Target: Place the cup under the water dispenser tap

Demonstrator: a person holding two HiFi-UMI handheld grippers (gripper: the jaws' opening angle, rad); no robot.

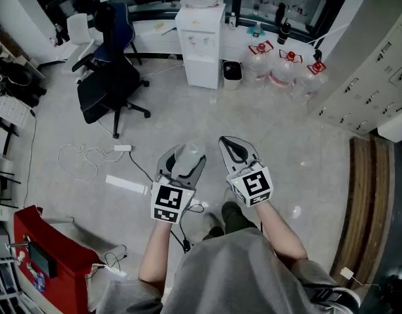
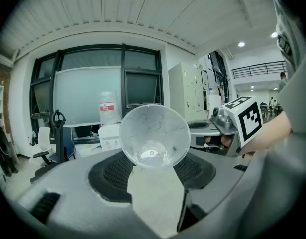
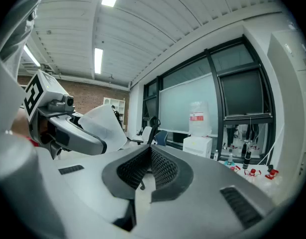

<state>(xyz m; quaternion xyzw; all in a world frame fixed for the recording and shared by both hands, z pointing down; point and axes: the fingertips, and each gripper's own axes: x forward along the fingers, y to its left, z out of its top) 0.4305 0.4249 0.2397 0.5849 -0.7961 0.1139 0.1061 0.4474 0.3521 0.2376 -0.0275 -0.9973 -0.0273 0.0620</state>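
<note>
Grippers come nearest, held side by side in front of the person. The left gripper (image 1: 181, 162) clamps a clear cup (image 2: 153, 133) between its pads; the left gripper view shows the cup end-on. The right gripper (image 3: 151, 153) is closed, pads together with nothing between them. Below them lies pale floor (image 1: 187, 116), with white cables (image 1: 89, 159) off to the left. Further on, a black chair (image 1: 109, 84) stands at left. Farthest, the white dispenser (image 1: 201, 44) stands by the window, well apart from the cup. A bin (image 1: 232, 70) sits just right of the dispenser, then three jugs (image 1: 282, 67).
</note>
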